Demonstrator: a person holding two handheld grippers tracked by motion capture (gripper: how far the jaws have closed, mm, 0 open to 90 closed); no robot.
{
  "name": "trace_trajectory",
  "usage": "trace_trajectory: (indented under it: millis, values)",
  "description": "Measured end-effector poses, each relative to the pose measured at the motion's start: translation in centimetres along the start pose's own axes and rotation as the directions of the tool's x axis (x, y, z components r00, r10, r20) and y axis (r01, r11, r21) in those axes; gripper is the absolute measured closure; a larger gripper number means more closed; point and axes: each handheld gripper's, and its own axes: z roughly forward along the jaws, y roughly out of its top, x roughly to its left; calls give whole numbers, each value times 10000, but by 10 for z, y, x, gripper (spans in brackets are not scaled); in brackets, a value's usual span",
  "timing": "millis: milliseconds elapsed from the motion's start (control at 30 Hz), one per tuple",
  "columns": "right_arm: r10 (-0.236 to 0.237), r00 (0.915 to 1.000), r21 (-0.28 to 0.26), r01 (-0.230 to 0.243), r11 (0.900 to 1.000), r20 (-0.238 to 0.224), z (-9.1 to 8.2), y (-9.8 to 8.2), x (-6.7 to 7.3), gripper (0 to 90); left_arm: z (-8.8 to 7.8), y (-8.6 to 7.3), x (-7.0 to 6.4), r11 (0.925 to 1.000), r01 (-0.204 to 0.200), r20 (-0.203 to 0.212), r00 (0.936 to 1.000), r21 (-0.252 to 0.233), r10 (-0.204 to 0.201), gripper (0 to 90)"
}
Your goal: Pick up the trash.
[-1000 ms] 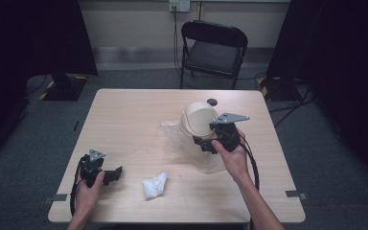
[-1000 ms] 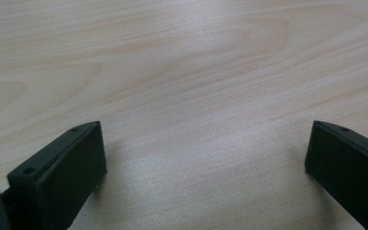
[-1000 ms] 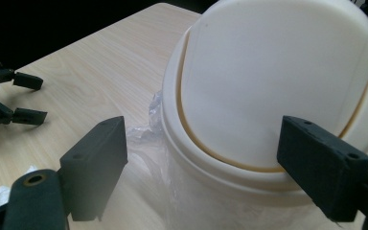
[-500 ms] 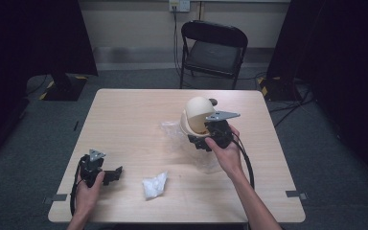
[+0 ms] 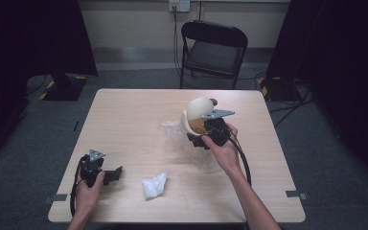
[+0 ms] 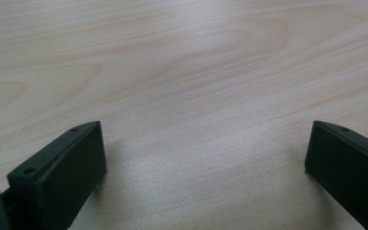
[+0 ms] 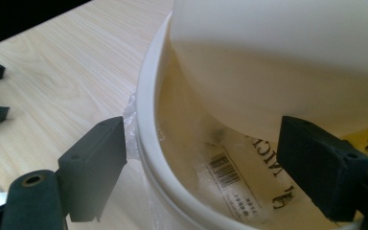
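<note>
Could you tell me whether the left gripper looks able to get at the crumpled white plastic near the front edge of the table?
Probably yes: the left gripper rests open on the table, the crumpled white plastic lies just beside it, with bare wood between.

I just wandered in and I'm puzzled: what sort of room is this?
Probably a recording studio or lab rather than a home: a bare wooden table stands on grey carpet, dark curtains hang at both sides, a lone folding chair faces it, and cables trail over the floor.
</note>
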Motion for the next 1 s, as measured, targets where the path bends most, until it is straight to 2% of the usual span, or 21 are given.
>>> trace_trajectory:
  millis: [100,200,333,500,767,867,1000]
  values:
    - [-53,10000,-10,53,10000,16,1,0,1,150,0,0,0,10000,-1,0,10000,1,1,0]
    - [130,9996,-197,-135,9997,-260,-1,-1,0,154,0,0,0,10000,-2,0,10000,1,2,0]
    - [274,9990,-611,-295,9977,-357,-13,-3,0,141,0,0,0,10000,-29,-14,10000,11,29,0]
    - [196,9990,-754,-226,9969,-398,-25,-3,3,142,0,0,0,10000,-30,-15,10000,11,30,0]
    - [-130,9986,-1152,70,9933,-519,-54,-12,18,161,0,0,0,10000,-28,-10,10000,2,28,0]
    - [37,9978,-1014,-104,9948,-661,-58,-17,25,169,0,0,0,10000,-29,-9,10000,5,29,0]
    - [56,9967,-1133,-147,9935,-805,-64,-23,33,176,0,0,0,10000,-28,-9,10000,3,28,0]
